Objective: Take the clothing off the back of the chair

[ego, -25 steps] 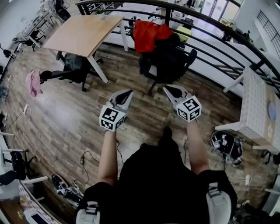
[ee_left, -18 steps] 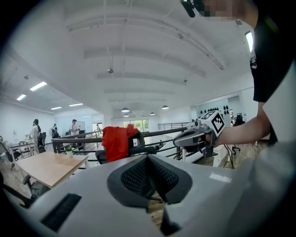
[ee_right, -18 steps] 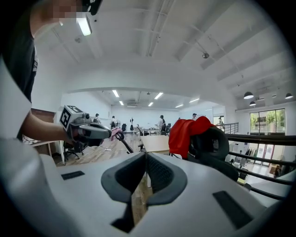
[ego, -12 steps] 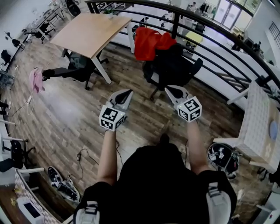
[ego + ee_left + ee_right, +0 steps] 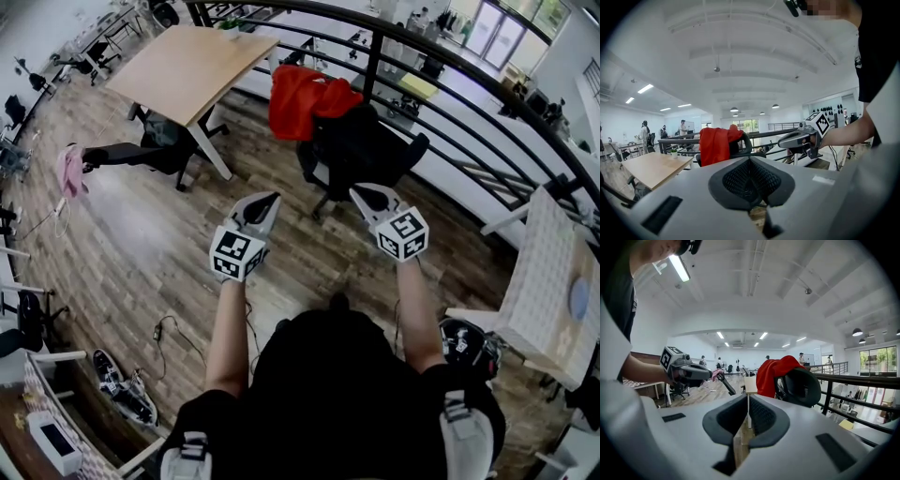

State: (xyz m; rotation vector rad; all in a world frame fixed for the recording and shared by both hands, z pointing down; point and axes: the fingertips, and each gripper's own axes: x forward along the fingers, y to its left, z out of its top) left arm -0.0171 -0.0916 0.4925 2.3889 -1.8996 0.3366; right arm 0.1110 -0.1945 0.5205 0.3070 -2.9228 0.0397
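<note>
While the clothing (image 5: 302, 94) is hanging over the top edge of the chair (image 5: 361, 155), the left gripper (image 5: 270, 201) and right gripper (image 5: 362, 194) are pointing toward it from well apart. Both are holding their jaws together and empty, probably because the clothing is not yet within reach.

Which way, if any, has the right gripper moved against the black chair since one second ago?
Yes: in the head view the right gripper has drawn nearer the black chair bearing the red clothing; the floor between them has narrowed.

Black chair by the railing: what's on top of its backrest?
A red garment is draped over the top of the black chair, hiding that part of the backrest; nothing else shows on it.
</note>
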